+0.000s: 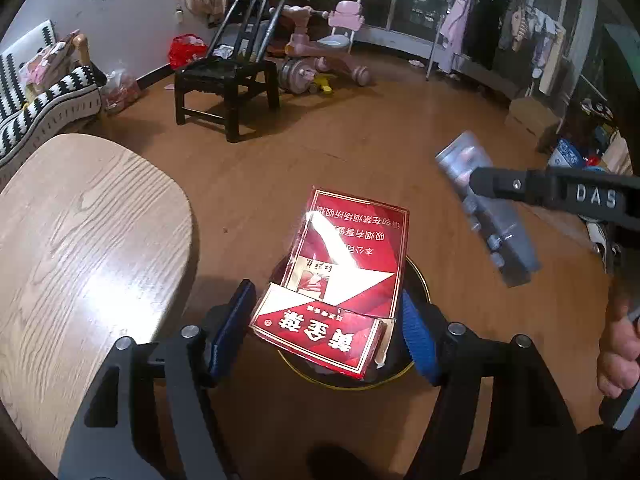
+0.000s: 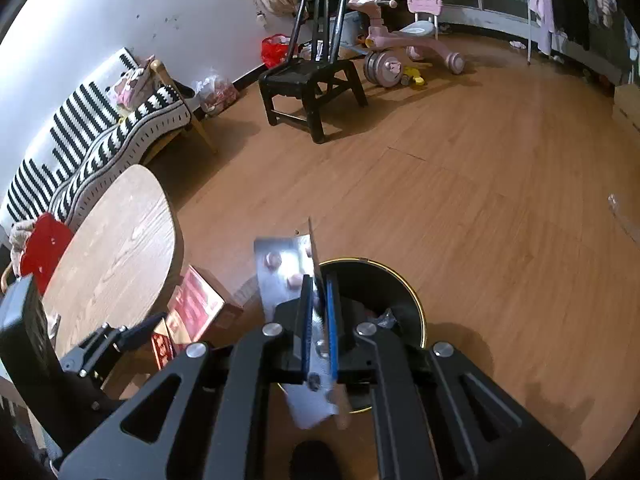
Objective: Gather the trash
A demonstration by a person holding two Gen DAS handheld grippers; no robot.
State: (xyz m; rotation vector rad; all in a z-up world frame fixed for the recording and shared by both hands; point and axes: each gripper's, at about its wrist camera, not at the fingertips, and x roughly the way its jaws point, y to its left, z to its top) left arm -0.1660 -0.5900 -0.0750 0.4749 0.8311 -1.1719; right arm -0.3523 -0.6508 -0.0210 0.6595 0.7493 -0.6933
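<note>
Table crowds left; floor open right.

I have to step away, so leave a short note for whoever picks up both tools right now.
Left tool: fingers wide apart around the red cigarette carton; firm grip unclear. It hangs over the black bin.
Right tool: shut on the silver pill blister pack, above the same bin.
Done: both items brought to the bin.
Left: drop both in.
</note>
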